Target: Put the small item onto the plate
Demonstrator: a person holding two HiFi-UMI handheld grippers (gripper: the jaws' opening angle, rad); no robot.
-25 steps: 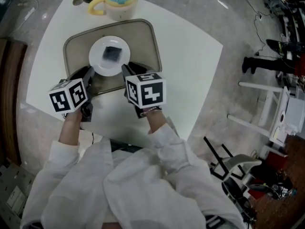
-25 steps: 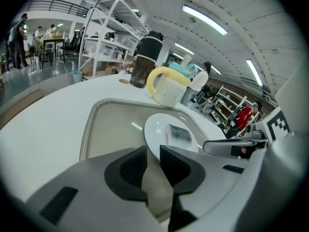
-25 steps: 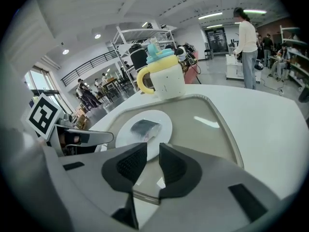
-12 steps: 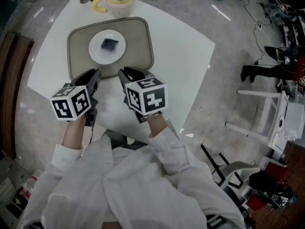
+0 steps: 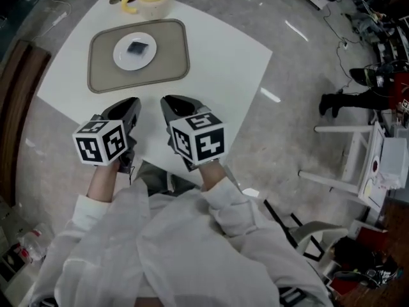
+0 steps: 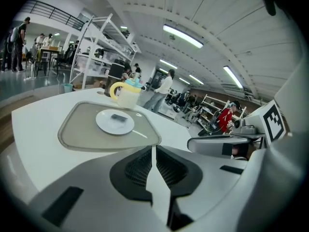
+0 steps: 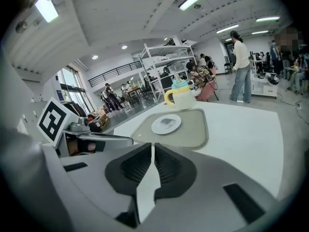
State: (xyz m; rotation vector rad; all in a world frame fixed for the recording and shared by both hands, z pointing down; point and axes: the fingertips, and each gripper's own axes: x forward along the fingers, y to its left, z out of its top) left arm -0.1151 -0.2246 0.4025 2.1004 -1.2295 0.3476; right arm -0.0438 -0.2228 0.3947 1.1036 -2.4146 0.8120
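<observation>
You have drawn both grippers back toward yourself. A second ago the left gripper (image 5: 130,106) and the right gripper (image 5: 171,102) reached to either side of the plate (image 5: 120,56), over the near edge of the tray (image 5: 102,75). Now the plate and tray lie well ahead of them, with a stretch of bare bench (image 5: 217,62) in between, and both grippers hang near the bench's near edge. Your left gripper's fingers (image 6: 136,168) have just been closing and stand only a thin slit apart, with nothing between them. The small item (image 5: 136,47) is now far ahead of the fingers, where it was just beyond them.
</observation>
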